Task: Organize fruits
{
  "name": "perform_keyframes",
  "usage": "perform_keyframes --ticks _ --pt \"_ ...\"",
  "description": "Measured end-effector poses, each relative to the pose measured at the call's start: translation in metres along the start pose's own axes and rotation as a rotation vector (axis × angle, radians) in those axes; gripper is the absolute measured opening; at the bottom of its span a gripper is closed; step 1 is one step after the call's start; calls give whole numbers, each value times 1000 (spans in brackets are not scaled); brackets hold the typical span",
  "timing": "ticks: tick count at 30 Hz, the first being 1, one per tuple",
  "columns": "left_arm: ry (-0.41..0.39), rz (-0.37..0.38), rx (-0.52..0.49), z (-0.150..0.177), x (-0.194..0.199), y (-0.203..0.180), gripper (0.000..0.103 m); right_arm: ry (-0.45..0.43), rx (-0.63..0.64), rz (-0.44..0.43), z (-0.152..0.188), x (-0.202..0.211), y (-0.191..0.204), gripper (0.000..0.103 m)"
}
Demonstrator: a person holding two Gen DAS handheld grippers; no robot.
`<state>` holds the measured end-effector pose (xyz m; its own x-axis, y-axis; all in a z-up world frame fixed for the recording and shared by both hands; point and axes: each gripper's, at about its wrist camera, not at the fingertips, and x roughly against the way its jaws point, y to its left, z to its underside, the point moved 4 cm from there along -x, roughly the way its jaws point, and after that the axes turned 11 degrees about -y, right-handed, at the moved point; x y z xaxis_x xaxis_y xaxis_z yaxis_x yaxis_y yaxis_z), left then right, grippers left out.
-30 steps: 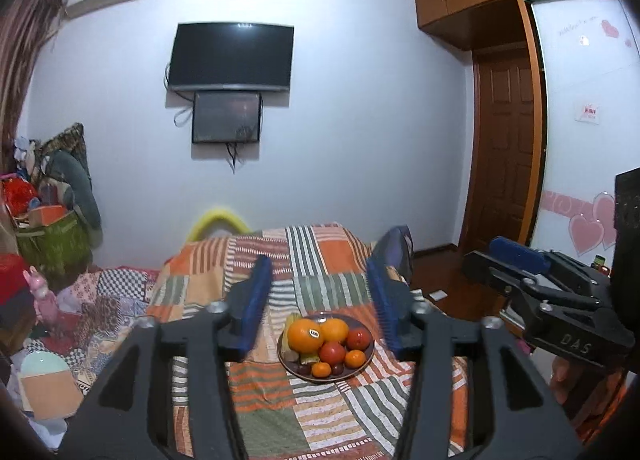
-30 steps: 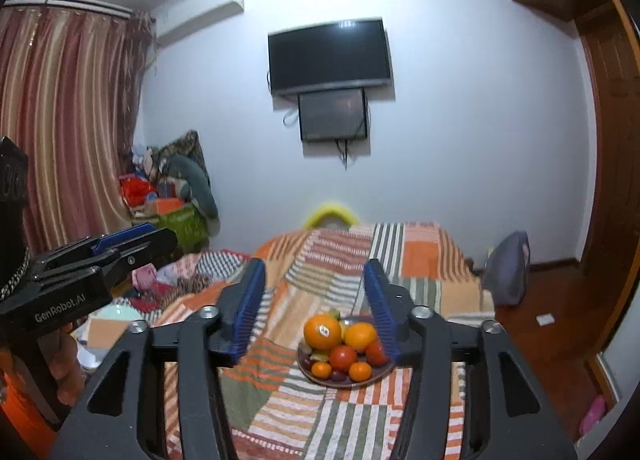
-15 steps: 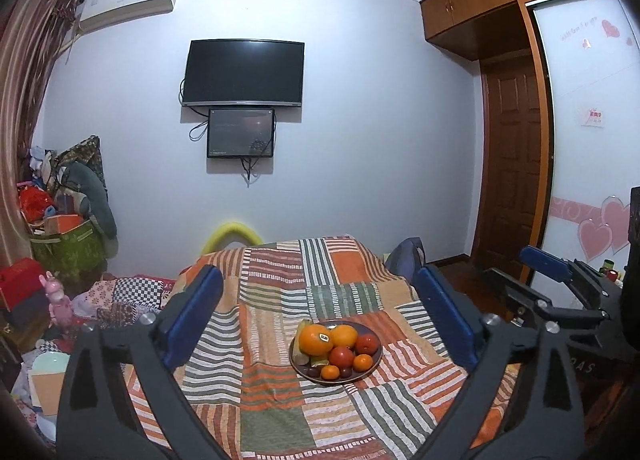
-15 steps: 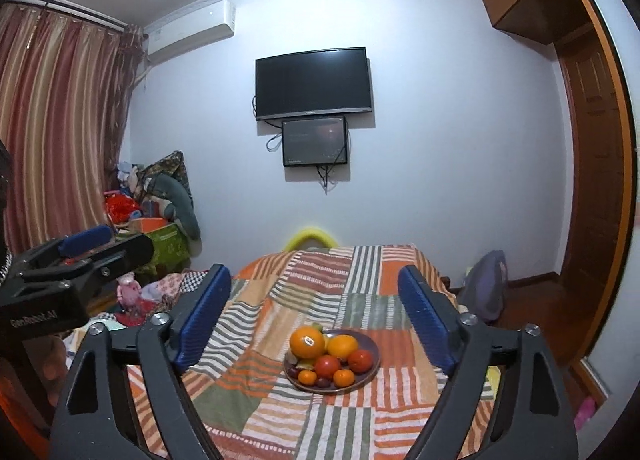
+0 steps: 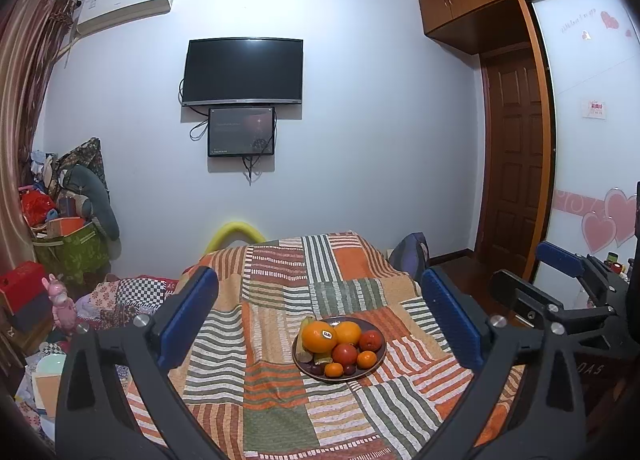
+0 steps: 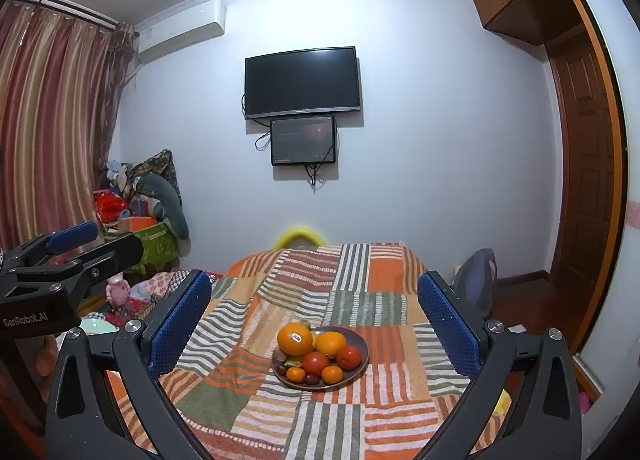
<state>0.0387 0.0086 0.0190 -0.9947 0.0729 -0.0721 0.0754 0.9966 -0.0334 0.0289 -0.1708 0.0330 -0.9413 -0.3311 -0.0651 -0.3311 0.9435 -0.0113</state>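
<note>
Blue-padded left tongs (image 5: 318, 318) wide open, nothing between the pads, held up above the near end of the bed. Right tongs (image 6: 314, 318) same: spread wide, empty, level with the left and just beside them; each set shows at the edge of the other's view

Fruit is all in one place: dark round plate (image 5: 376, 360) sitting on the patchwork striped bedspread (image 5: 280, 412), roughly mid-bed, ahead of and below both tongs, well apart from either. On it: big orange with a sticker (image 5: 319, 336) at the back left, second orange (image 5: 347, 333) touching it, red tomato-like fruit (image 5: 345, 353) in the middle, another red one (image 5: 371, 340) right of it, small mandarins (image 5: 333, 369) at the front edge, dark plums or grapes between them, something yellow-green tucked behind and under the big orange, can't say what. Right view matches: same plate (image 6: 360, 340), same pile

No loose fruit on the bedspread, none on the floor that I can make out among the clutter left of the bed

Progress: can't settle it. Heaped plate plus empty tongs fits either fruit already gathered onto the plate, or a mixed pile waiting to be sorted out. No second dish or bin in view as a target
</note>
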Motion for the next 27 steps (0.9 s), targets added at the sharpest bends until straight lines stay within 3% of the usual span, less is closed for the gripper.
perform_keyframes --ticks 27 --pt "5 10 20 4 0 1 103 -1 -8 -1 -3 1 -2 103"
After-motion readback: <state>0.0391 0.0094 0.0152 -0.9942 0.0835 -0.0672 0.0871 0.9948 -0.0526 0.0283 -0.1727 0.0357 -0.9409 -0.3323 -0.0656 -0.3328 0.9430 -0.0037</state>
